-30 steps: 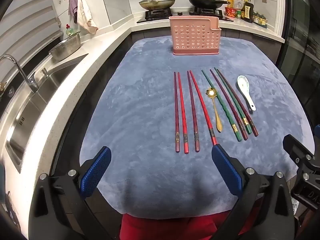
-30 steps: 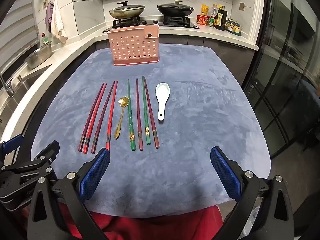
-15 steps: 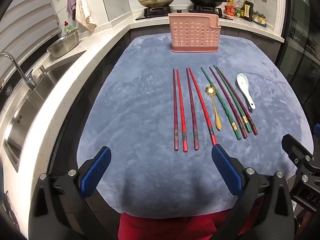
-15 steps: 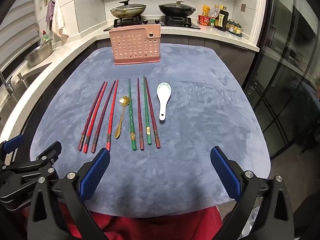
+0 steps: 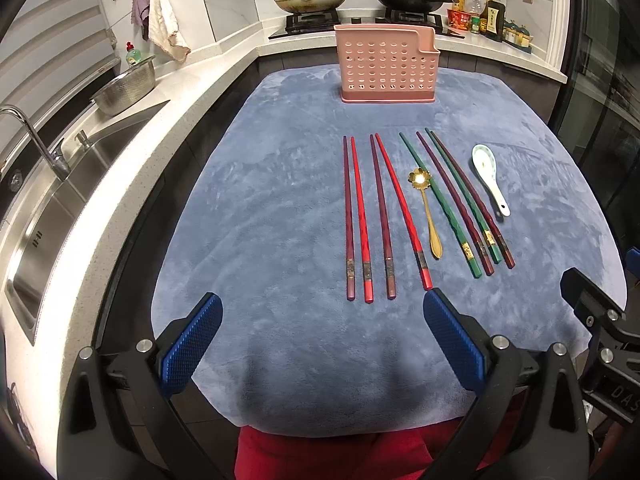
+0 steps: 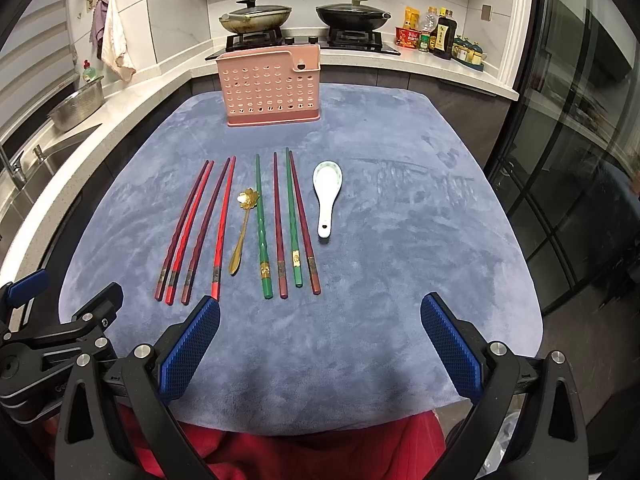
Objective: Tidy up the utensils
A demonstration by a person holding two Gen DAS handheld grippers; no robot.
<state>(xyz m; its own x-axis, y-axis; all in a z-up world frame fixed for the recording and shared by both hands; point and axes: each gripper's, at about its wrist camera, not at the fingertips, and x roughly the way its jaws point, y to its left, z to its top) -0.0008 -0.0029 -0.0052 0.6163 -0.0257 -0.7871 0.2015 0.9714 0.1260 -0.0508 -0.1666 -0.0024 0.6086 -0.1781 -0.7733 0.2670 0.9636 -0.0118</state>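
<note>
Eight chopsticks [image 5: 404, 212] beyond left claw [image 5: 320, 322]

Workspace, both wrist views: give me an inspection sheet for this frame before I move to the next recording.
Surface: blue-grey cloth over the table, bare at right.
Job's things: eight chopsticks in a row; gold spoon among them; white ceramic spoon at right; pink perforated holder upright behind, contents not visible.
Clutter: nothing seen on the cloth.
Grippers: left tongs and right tongs open, holding nothing, short of the utensils.
Cables: nothing seen.
Surroundings: sink, colander, two lidded pans, sauce bottles.
</note>
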